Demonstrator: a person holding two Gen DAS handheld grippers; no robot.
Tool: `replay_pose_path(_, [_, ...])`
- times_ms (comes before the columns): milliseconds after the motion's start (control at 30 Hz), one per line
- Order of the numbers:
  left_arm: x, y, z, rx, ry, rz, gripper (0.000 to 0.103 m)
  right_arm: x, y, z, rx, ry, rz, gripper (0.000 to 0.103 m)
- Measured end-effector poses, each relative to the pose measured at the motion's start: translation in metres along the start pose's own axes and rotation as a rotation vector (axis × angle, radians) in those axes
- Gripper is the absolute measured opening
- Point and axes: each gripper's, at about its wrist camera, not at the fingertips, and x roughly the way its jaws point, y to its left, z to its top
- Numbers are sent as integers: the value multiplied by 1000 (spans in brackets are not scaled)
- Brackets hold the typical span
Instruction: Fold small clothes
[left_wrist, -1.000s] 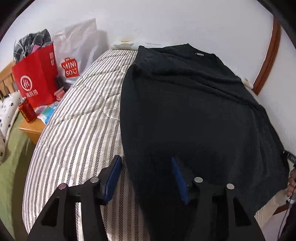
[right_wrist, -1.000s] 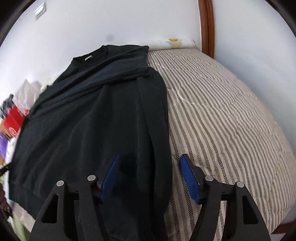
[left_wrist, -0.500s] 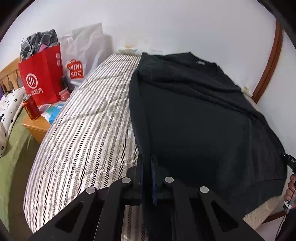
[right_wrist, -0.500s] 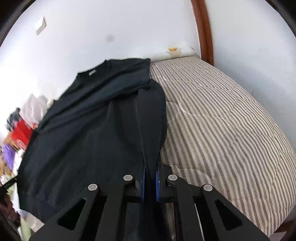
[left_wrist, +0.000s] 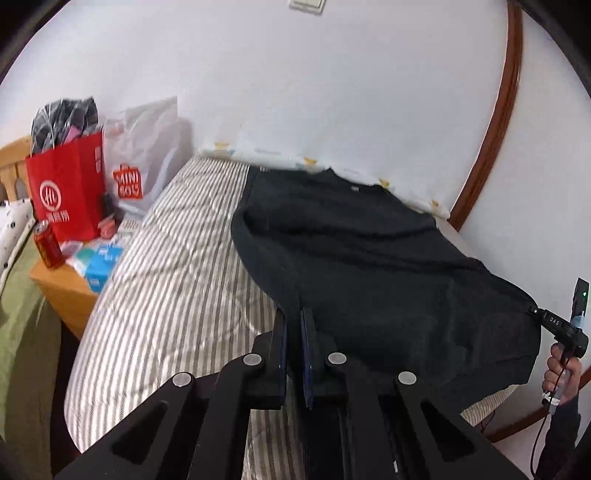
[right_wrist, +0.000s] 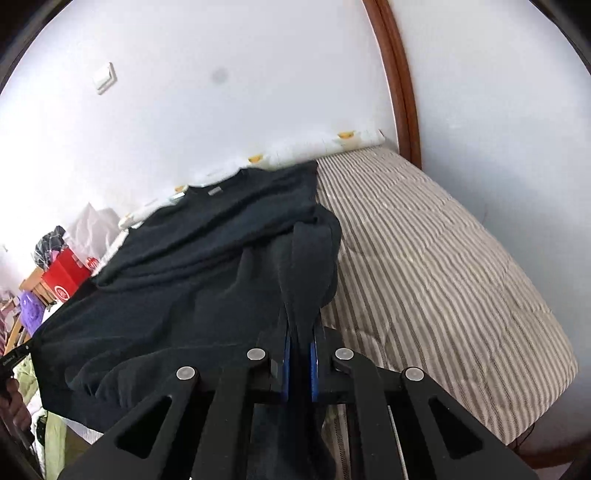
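Observation:
A black sweatshirt (left_wrist: 369, 258) lies spread on a striped bed (left_wrist: 166, 295), collar toward the far wall. My left gripper (left_wrist: 293, 321) is shut on its near left hem corner, and that edge is raised off the bed. In the right wrist view the same sweatshirt (right_wrist: 184, 266) fills the left half. My right gripper (right_wrist: 298, 332) is shut on the near right hem corner, where the folded sleeve runs up from the pads. The other gripper (left_wrist: 561, 328) and the hand that holds it show at the right edge of the left wrist view, pinching the far hem corner.
A red paper bag (left_wrist: 66, 195), a white shopping bag (left_wrist: 144, 158), a red can (left_wrist: 48, 243) and small boxes sit on a wooden nightstand (left_wrist: 62, 291) left of the bed. White walls stand behind. A curved brown wooden trim (left_wrist: 491, 129) rises at the bed's right end.
Both grippers went from open over the hem to shut on it. Both then rose, lifting the near hem off the bed.

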Motion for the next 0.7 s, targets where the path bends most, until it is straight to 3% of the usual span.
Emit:
replay_pose_path(300, [0, 2, 47, -35, -71, 5, 7, 1, 18, 54, -4, -64, 30, 7])
replay_pose_path(700, [40, 4, 99, -62, -72, 82, 7, 32, 32, 109, -3, -88, 38, 7])
